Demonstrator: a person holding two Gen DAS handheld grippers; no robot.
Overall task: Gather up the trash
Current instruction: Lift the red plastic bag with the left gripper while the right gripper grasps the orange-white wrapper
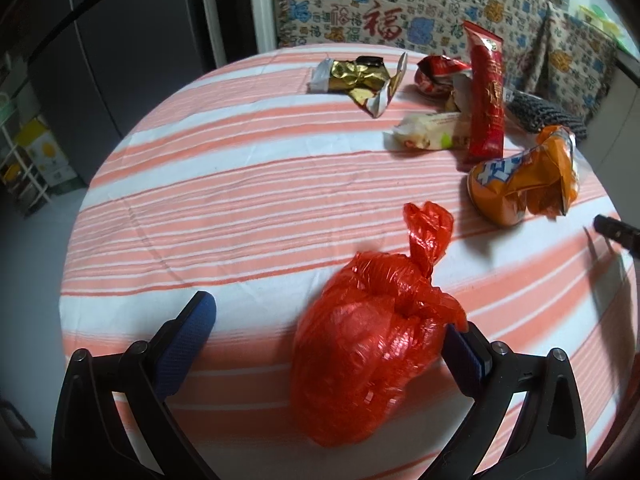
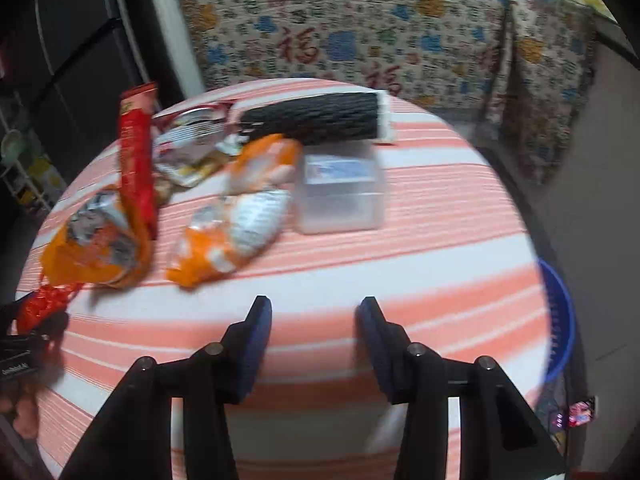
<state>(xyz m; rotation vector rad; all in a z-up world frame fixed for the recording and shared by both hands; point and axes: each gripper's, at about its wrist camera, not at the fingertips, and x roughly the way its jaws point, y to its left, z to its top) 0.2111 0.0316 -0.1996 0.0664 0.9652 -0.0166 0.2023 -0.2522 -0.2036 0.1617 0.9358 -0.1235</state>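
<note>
A knotted red plastic bag (image 1: pixel 372 344) sits on the striped tablecloth (image 1: pixel 240 200) between the fingers of my left gripper (image 1: pixel 330 316). That gripper is open: the bag leans against the right pad, and the left pad stands well apart. Farther back lie a gold wrapper (image 1: pixel 356 76), a tall red packet (image 1: pixel 486 100), a white wrapper (image 1: pixel 428 132) and an orange chip bag (image 1: pixel 524 180). My right gripper (image 2: pixel 314 306) hovers open over bare cloth with nothing between its fingers. An orange-and-silver wrapper (image 2: pixel 232 232) lies just ahead of it to the left.
A clear plastic box (image 2: pixel 340 196) and a black ribbed roll (image 2: pixel 316 120) lie beyond the right gripper. A blue basket (image 2: pixel 560 320) stands below the table's right edge. A patterned sofa cover (image 1: pixel 400 8) backs the table. The red bag (image 2: pixel 44 304) shows at far left.
</note>
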